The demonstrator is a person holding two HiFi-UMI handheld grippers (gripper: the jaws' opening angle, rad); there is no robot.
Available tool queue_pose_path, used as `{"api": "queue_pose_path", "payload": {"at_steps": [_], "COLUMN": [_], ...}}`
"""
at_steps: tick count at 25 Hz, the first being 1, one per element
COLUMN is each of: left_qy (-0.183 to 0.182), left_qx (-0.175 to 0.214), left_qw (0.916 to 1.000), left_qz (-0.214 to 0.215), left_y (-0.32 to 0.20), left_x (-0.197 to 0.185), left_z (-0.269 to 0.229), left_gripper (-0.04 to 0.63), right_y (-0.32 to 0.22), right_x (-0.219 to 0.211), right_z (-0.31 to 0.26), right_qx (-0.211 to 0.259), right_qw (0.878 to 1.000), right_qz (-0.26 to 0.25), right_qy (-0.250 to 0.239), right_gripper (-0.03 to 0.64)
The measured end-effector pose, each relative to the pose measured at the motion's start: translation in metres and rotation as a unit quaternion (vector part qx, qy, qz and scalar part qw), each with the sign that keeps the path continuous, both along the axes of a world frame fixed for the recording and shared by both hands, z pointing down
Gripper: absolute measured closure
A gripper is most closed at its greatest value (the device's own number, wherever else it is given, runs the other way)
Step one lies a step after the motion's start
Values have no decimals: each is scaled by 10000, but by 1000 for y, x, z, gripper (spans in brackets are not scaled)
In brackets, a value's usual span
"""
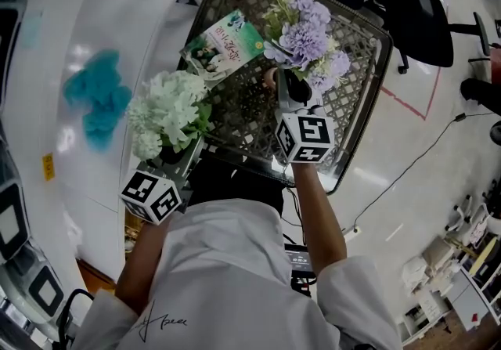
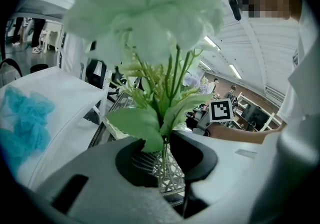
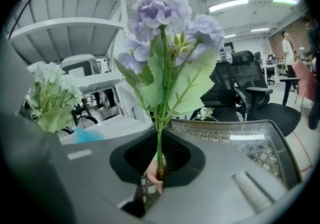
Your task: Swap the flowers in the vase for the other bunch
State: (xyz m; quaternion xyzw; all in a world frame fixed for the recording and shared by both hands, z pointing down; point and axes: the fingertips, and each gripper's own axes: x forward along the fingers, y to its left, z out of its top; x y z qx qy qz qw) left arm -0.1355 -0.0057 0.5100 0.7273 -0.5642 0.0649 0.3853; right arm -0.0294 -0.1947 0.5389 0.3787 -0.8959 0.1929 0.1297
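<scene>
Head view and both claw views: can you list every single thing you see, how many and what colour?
white flowers: one bunch, whitish-green with green leaves, stems in the left claw
purple flowers: one bunch, lilac with green leaves, stems in the right claw, over the woven table
booklet: one, green with pictures, lying on the woven table
woven table: one, dark lattice, in front of the person
fluffy thing: one, teal, on the white surface
white surface: one, white, left of the woven table
office chair: at least one, black, beyond the woven table
left claw: one, grey, shut on the white flowers
right claw: one, grey, shut on the purple flowers
shirt: one, white, on the person
</scene>
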Motion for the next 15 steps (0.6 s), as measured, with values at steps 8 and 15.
{"api": "queue_pose_path", "payload": {"at_steps": [8,15], "left_qy": [-23,-58], "left_qx": [-36,-56], "left_qw": [10000,10000], "left_qz": [-21,-7], "left_y": [1,1], "left_x": [-3,-4], "left_z": [2,4], "left_gripper": [524,524], "right_y": [2,5], "right_x": [-2,-1], "right_z": [9,18], "right_qx": [3,-29], "right_qw": [9999,9996], "right_qz": [30,71], "right_qy": [127,255], "right_gripper": [586,580]}}
